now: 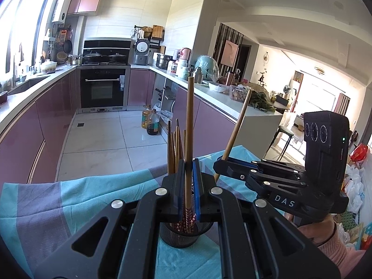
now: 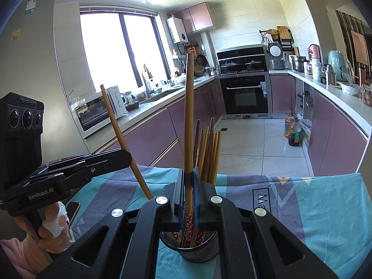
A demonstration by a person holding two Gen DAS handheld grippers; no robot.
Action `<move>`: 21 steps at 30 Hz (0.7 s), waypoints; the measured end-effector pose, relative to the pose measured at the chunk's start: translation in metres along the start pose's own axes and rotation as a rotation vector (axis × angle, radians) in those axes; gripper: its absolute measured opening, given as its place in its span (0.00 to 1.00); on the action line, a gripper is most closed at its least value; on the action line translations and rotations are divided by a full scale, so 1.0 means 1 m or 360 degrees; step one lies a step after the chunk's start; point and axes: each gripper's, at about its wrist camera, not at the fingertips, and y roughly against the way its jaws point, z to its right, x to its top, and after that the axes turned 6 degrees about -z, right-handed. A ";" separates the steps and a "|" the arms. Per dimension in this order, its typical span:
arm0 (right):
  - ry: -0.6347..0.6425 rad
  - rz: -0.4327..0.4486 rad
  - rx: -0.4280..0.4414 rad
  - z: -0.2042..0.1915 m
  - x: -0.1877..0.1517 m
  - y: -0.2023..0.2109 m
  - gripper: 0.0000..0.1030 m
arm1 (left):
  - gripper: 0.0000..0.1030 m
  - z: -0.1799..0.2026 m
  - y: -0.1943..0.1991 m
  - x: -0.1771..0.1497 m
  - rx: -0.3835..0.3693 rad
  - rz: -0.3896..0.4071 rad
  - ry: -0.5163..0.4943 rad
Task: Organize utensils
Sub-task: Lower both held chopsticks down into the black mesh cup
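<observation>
A black mesh holder (image 1: 179, 234) stands on a teal and grey cloth, with several brown chopsticks (image 1: 174, 148) in it. My left gripper (image 1: 188, 169) is shut on one upright chopstick (image 1: 189, 121) whose patterned end reaches into the holder. My right gripper (image 2: 188, 176) is shut on another chopstick (image 2: 189, 116), its patterned end also in the holder (image 2: 189, 244). Each gripper shows in the other view: the right one (image 1: 220, 160) with its slanted chopstick (image 1: 237, 125), the left one (image 2: 127, 158) with its slanted chopstick (image 2: 121, 137).
The cloth (image 1: 69, 204) covers the table, whose far edge drops to the tiled kitchen floor (image 1: 104, 134). A phone (image 2: 73, 211) lies on the cloth (image 2: 313, 209) at the left. Kitchen counters and an oven (image 1: 102, 88) stand farther back.
</observation>
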 end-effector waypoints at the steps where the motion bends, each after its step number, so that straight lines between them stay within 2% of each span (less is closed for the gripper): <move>1: -0.0001 -0.0002 0.0000 0.000 0.000 0.000 0.06 | 0.07 -0.001 -0.001 0.001 -0.0001 -0.0004 0.0001; 21: -0.0008 -0.0055 -0.0003 0.001 -0.006 -0.010 0.06 | 0.07 -0.005 -0.019 0.005 0.0017 -0.0060 0.0001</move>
